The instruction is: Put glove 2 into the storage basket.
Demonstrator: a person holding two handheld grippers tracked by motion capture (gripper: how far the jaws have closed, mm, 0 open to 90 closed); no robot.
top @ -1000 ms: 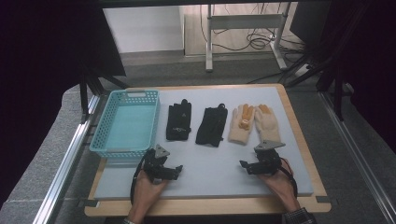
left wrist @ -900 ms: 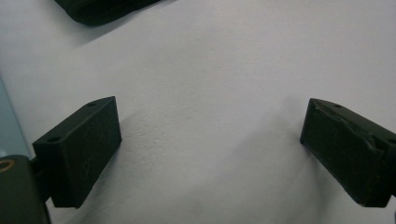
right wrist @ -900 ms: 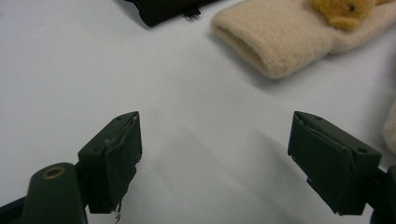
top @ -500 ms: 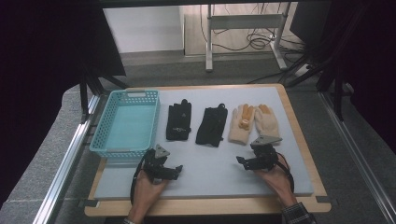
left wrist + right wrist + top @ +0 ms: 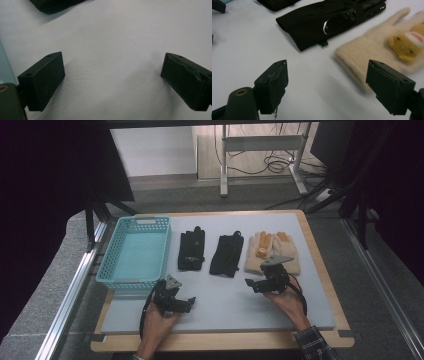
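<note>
The left tongs (image 5: 189, 303) are sitting released near the front of the worktop (image 5: 225, 305), their two black jaws standing wide apart with nothing between them. In the left gripper view the jaws are hanging just over bare pale surface, and the dark edge of a glove is showing at the top. The person's left hand (image 5: 159, 320) is gripping them from below, with a black cable looping beside the wrist.

The right tongs (image 5: 251, 283) are also released, jaws spread wide and grasping nothing, pointing toward the middle of the worktop. In the right gripper view they (image 5: 325, 85) are framing the cuff of a cream knitted glove (image 5: 384, 47) that is carrying a yellow animal face, with a black glove (image 5: 329, 22) lying just beyond it to the left. The right hand (image 5: 286, 300) is holding them, a checked sleeve (image 5: 312, 345) showing at the bottom edge.

Farther back, four gloves are lying in a row: a black glove (image 5: 192, 249) closest to the basket, the second black glove (image 5: 226, 254) beside it, then the cream glove (image 5: 260, 251) and its partner (image 5: 286, 251) touching each other. The right tongs' grey plate is overlapping the near edge of the cream pair in the high view.

A light blue plastic basket (image 5: 107, 270) is standing at the worktop's left side, just beyond the left tongs.
</note>
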